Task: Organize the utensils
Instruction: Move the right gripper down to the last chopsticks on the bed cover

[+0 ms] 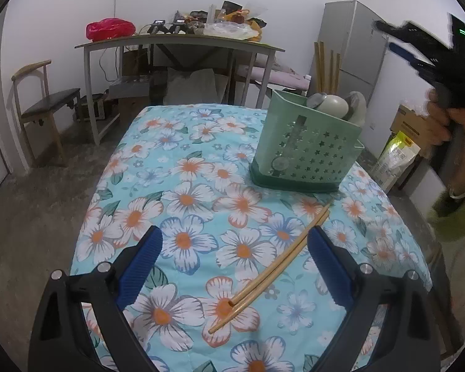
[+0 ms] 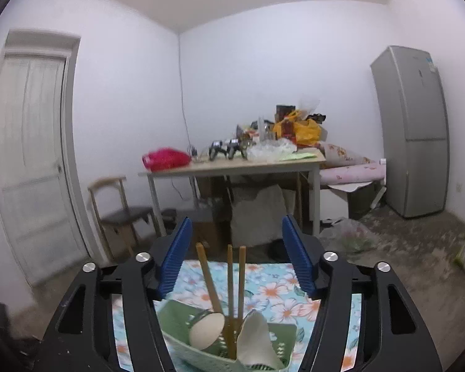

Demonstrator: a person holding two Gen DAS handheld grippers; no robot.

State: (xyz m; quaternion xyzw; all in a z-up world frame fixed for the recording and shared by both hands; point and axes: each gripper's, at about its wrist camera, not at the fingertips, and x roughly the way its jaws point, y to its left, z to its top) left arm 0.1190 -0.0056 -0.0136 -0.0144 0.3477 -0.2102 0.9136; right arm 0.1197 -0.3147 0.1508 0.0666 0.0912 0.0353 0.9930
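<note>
1. Turquoise cloth printed with white and orange flowers covers the table (image 1: 176,167), which fills the lower middle of the left wrist view.
2. Two loose bamboo chopsticks (image 1: 272,271) lie side by side on that cloth, slanting from lower centre up to the right, between the blue pads of the left gripper (image 1: 235,241), whose fingers are spread wide and touch nothing.
3. Just beyond their far tips, right of centre, a pale green utensil holder (image 1: 307,145) with star-shaped holes stands upright on the cloth; it holds upright chopsticks (image 2: 235,279), a pale spoon (image 2: 206,330) and another light ladle-like piece.
4. Seen from the right wrist view, the right gripper (image 2: 237,257) hangs over the holder at the bottom centre with its fingers apart, the upright chopsticks rising in the gap without touching the pads.
5. A hand (image 1: 443,121) at the right edge of the left view holds that gripper.
6. Behind, white walls, a cluttered desk (image 2: 232,167) with a red bag (image 2: 166,158), a wooden chair (image 1: 40,108) at left, a grey fridge (image 2: 414,130) at right, a door (image 2: 31,148) at far left, and a bare grey floor.
</note>
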